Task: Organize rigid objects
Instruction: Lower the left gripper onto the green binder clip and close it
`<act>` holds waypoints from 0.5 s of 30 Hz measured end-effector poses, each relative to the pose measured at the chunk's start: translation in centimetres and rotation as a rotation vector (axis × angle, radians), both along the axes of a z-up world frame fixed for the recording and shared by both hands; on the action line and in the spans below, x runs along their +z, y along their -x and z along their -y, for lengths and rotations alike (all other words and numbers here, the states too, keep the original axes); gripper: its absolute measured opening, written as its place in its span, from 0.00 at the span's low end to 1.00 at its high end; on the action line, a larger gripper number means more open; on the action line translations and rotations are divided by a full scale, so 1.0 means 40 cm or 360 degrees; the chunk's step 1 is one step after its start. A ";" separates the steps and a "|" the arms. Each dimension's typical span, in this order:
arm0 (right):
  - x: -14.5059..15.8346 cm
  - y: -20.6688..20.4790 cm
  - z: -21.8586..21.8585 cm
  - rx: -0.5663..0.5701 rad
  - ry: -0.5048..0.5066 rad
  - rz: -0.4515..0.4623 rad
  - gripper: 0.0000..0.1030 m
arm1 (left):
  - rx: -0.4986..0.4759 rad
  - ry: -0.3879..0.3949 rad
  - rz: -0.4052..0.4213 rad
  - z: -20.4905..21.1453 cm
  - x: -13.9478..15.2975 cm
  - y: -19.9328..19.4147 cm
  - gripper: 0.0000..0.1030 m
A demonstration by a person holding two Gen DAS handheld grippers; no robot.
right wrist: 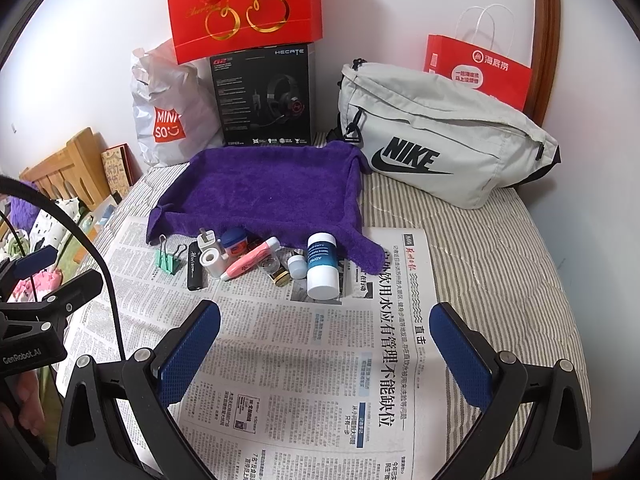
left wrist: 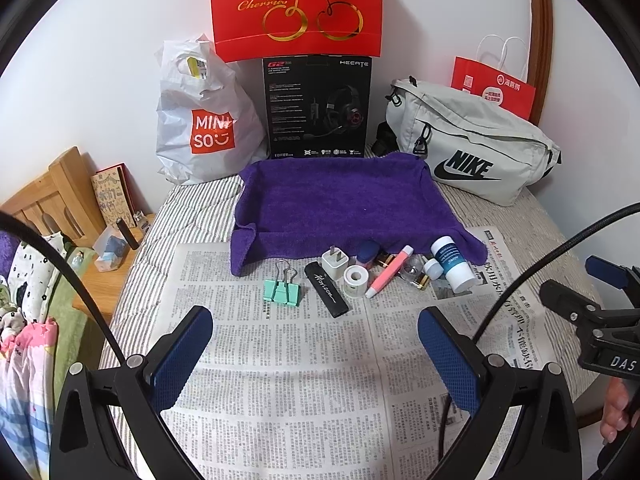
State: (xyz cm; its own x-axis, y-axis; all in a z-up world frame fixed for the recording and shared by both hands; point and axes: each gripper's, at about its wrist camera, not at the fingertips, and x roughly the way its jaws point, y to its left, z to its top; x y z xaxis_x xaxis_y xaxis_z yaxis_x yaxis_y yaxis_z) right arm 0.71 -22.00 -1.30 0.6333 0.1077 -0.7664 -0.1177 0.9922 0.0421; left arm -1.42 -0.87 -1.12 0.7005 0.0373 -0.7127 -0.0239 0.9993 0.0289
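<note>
Small items lie in a row on the newspaper [left wrist: 280,360] before a purple towel [left wrist: 348,204]: a green binder clip [left wrist: 282,290], a black stick [left wrist: 327,290], a white charger plug [left wrist: 334,262], a tape roll [left wrist: 355,280], a pink pen [left wrist: 388,272], a blue jar [left wrist: 368,251] and a white bottle with a blue label [left wrist: 452,264]. My left gripper [left wrist: 316,326] hangs open over the paper, short of the row. My right gripper [right wrist: 324,322] is open too, just short of the white bottle [right wrist: 322,266], pink pen [right wrist: 250,260] and binder clip [right wrist: 170,258].
Behind the towel [right wrist: 264,188] stand a white Miniso bag [left wrist: 200,120], a black headset box [left wrist: 316,108], a red cherry bag [left wrist: 296,8] and a grey Nike pouch [right wrist: 444,136]. A wooden bedside stand [left wrist: 116,256] sits at the left. A hand [left wrist: 616,412] shows at the right edge.
</note>
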 end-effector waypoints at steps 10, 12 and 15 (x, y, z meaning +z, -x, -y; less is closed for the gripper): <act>-0.060 -0.055 0.030 -0.0062 -0.0038 -0.0059 1.00 | 0.0079 -0.0001 -0.0135 -0.081 -0.104 -0.107 1.00; -0.083 -0.070 0.028 -0.0059 -0.0025 -0.0077 1.00 | 0.0081 -0.0009 -0.0175 -0.100 -0.144 -0.144 1.00; -0.111 -0.085 0.026 -0.0041 -0.0011 -0.0085 1.00 | 0.0049 -0.0001 -0.0216 -0.114 -0.189 -0.184 1.00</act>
